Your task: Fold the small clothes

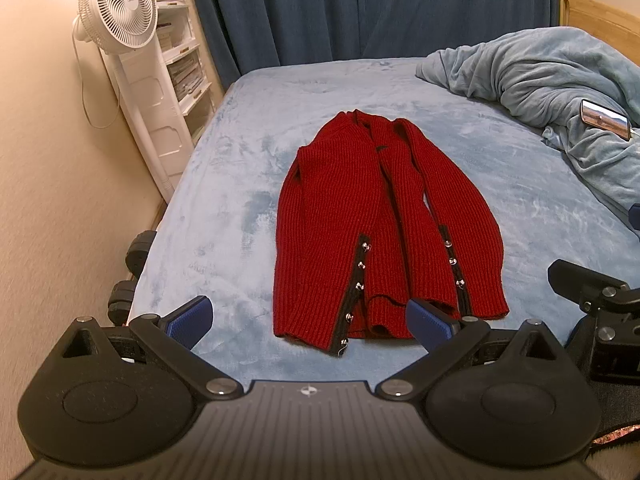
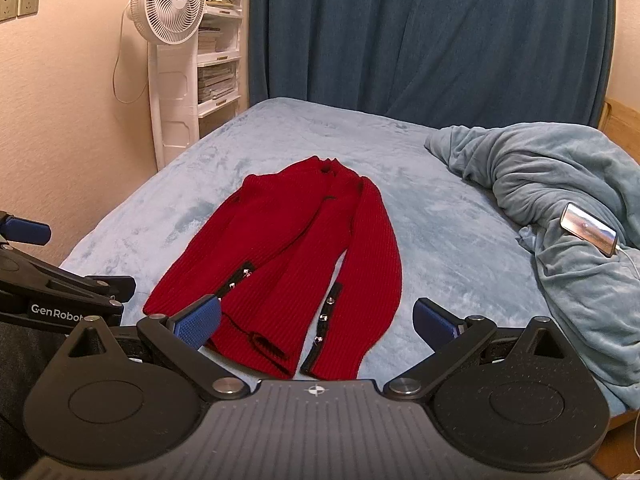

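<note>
Both grippers hang with jaws wide and empty over the near edge of the bed, a red cardigan lying just ahead.

Nearest, the left gripper (image 1: 310, 322) spreads its blue pads (image 1: 190, 320) apart, gripping nothing; the right gripper (image 2: 318, 322) stands likewise agape and empty just beside it. Just beyond their fingertips, the red cardigan (image 1: 360, 216) lies flat on the pale blue bed (image 1: 240, 184), hem toward the grippers, both sleeves folded in over the body, black snap-studded cuffs near the hem. Further right, a rumpled blue blanket (image 2: 560, 184) carries a phone (image 2: 588, 234). Behind stand a white fan (image 1: 118, 4), shelves (image 2: 218, 40), and a dark blue curtain (image 2: 420, 32).
</note>
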